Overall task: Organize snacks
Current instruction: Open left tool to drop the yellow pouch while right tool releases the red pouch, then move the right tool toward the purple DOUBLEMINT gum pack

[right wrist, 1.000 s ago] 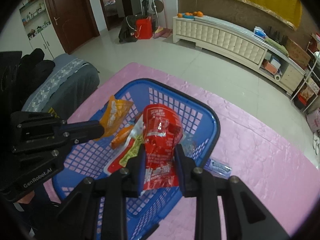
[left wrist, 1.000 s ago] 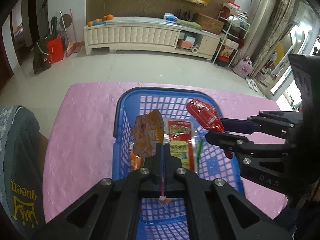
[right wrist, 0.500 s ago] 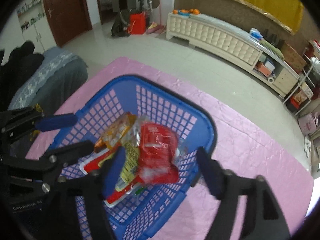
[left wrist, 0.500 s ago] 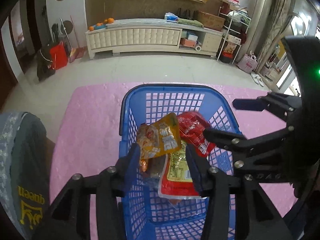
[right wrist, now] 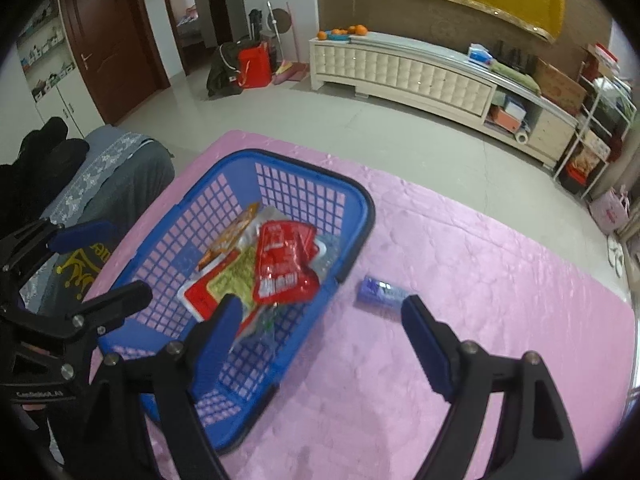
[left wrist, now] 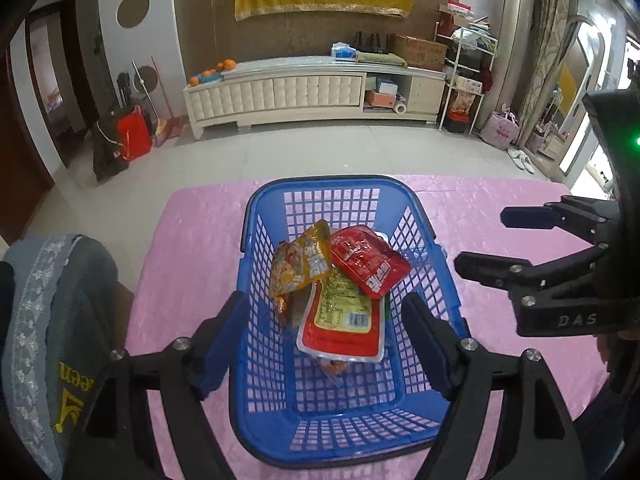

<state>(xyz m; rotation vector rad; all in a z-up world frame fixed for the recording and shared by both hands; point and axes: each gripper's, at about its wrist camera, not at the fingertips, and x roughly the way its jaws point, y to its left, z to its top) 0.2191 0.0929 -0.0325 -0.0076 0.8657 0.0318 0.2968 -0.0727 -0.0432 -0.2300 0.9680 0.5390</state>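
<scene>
Basket (left wrist: 436, 276), blue plastic lattice, sits on pink tablecloth (left wrist: 192, 248) at centre of left wrist view. Inside lie three visible snack packs: orange pouch (left wrist: 301, 262) at left, tilted against red pouch (left wrist: 370, 258) at right, both resting on top of a flat red-and-yellow pack (left wrist: 344, 320) w/ barcode facing up. Left gripper (left wrist: 326, 338) hangs over basket's near half, its blue pads far apart and jaws opening; packs show in the gap betw. them but neither pad touches anything. Right gripper (left wrist: 480, 240) enters from right edge, above the cloth beside basket, jaws spread, nothing betw. them. Grey cloth w/ lace trim and yellow print (left wrist: 52, 320) lies at left, off the table. Background: tiled floor, low white cabinet (left wrist: 312, 92).

Right wrist view: same basket (right wrist: 360, 216) at left-centre, red pouch (right wrist: 284, 264) uppermost, orange pouch (right wrist: 230, 236) behind it, flat pack (right wrist: 224, 284) beneath. Right gripper (right wrist: 320, 316) is wide apart, holding nothing; its left pad overlaps basket's near rim in the picture, contact unclear. Small blue-purple packet (right wrist: 380, 292) lies on the cloth just outside basket, near right pad, untouched. Left gripper (right wrist: 102, 264) shows at left edge, jaws apart
</scene>
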